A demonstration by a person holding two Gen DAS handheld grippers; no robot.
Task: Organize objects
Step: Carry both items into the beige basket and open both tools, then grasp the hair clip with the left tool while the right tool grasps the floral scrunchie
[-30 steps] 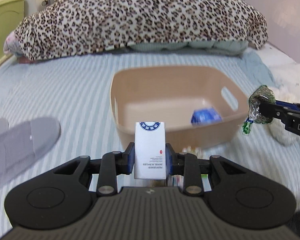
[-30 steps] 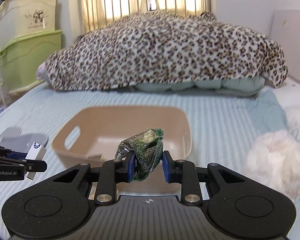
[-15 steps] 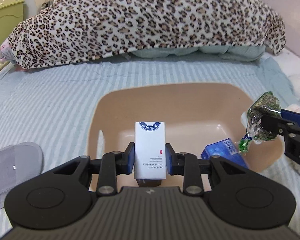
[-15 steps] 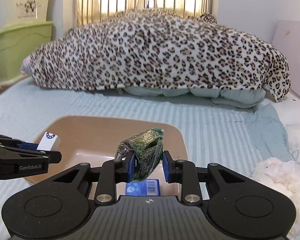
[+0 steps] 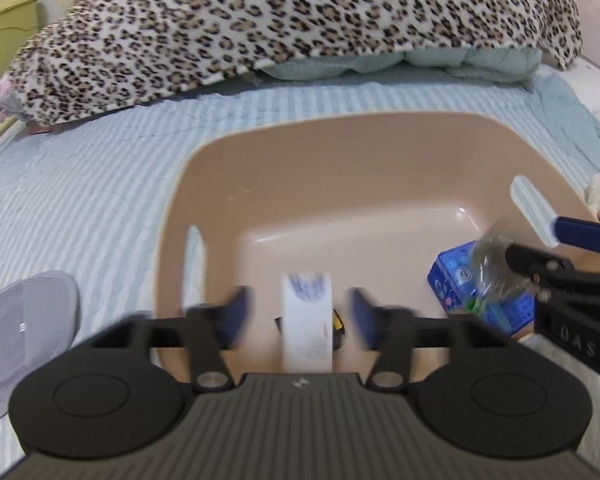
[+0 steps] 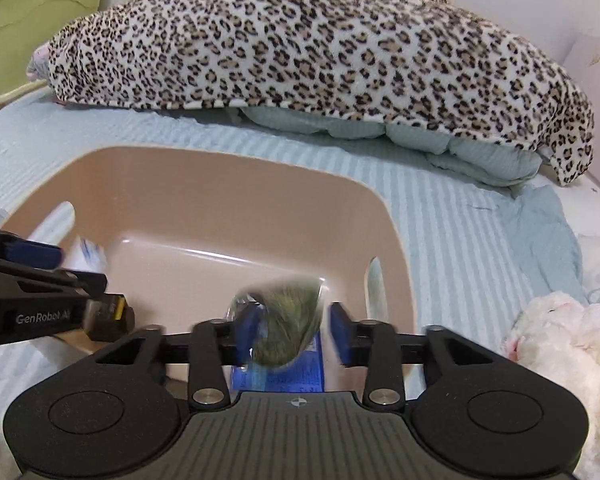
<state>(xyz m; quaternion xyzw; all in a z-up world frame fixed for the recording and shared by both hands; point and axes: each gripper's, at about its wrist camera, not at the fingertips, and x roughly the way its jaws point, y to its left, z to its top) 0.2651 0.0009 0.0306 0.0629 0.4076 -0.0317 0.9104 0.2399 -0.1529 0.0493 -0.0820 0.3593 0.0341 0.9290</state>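
A beige plastic basin point(image 5: 340, 160) sits on the striped bed; it also shows in the right wrist view point(image 6: 204, 200). My left gripper point(image 5: 298, 314) is open over the basin, and the white box point(image 5: 307, 320) sits blurred between its spread fingers, free of the pads. My right gripper point(image 6: 292, 330) is open over the basin's right side, and the green wrapped packet point(image 6: 284, 324) is blurred between its fingers, apart from the right pad. A blue box point(image 5: 460, 276) lies in the basin. A small dark and yellow object point(image 6: 108, 316) lies at the basin's near left.
A leopard-print blanket point(image 5: 300, 20) over a pale quilt fills the back of the bed. A grey sock point(image 5: 24, 320) lies left of the basin. A fluffy white toy point(image 6: 564, 340) lies right of it. Green storage bins point(image 6: 28, 20) stand at far left.
Both grippers have moved forward over the basin and opened. The white box and the green packet have been let go and are blurred with motion.
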